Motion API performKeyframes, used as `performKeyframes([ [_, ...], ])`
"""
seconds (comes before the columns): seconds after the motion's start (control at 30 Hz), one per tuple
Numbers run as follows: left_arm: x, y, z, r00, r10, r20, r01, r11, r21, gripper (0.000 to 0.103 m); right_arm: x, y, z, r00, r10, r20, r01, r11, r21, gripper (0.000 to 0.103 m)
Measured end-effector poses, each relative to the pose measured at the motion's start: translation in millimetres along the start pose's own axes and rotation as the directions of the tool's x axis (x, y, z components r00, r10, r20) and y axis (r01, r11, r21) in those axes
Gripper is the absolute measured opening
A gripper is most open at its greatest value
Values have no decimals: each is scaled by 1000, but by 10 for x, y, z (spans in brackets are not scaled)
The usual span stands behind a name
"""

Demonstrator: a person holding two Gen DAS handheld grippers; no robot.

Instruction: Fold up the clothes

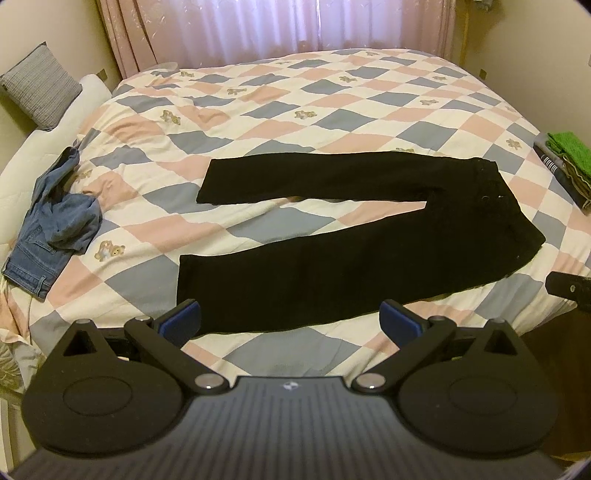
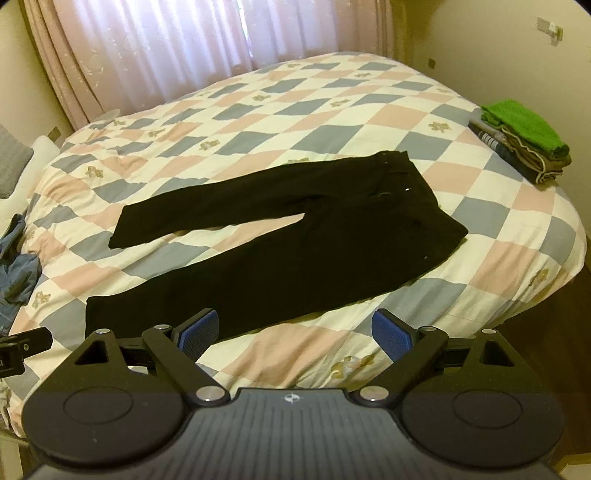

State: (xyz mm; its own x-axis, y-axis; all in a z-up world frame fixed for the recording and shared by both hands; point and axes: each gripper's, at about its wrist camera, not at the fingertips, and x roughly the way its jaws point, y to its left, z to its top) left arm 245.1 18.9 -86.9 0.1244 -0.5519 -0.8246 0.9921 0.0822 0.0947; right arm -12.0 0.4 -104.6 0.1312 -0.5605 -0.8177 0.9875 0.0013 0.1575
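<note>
Black trousers [image 1: 354, 236] are spread flat just ahead of the tongs, legs parted leftward, waistband to the right.

- Plain black long trousers [image 1: 369, 236], centre of frame
- Quilted bedcover [image 1: 295, 110] in pink, grey-blue and cream diamonds with tan teddy bears
- Faded blue denim jeans [image 1: 48, 229], left edge
- Bright green folded towel [image 2: 524, 125], upper right
- Pale pink pleated curtains [image 1: 258, 29], top

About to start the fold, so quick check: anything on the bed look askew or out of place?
The black trousers lie flat, legs splayed apart, ready to fold. The one untidy item is the blue jeans, crumpled in a heap at the bed's left edge, unlike the neat folded stack on the right. Both grippers are open and empty.
</note>
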Motion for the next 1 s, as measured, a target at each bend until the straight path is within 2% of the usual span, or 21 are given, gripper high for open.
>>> performKeyframes([
  [0.47, 101, 121, -87, 1000, -12, -19, 12, 1000, -18, 102, -35, 20, -19, 1000, -2, 22, 2, 1000, 2, 93],
  [0.77, 404, 241, -158, 999, -35, -24, 34, 999, -26, 102, 216, -94, 5, 999, -41, -1, 41, 999, -3, 93],
  [0.87, 603, 318, -224, 998, -21, -54, 18, 999, -45, 102, 378, -188, 12, 998, -58, -25, 58, 998, -7, 93],
  [1.0, 871, 379, -286, 991, 9, -130, -20, 997, -76, 102, 657, -269, 115, 995, -67, -80, 65, 997, -30, 93],
])
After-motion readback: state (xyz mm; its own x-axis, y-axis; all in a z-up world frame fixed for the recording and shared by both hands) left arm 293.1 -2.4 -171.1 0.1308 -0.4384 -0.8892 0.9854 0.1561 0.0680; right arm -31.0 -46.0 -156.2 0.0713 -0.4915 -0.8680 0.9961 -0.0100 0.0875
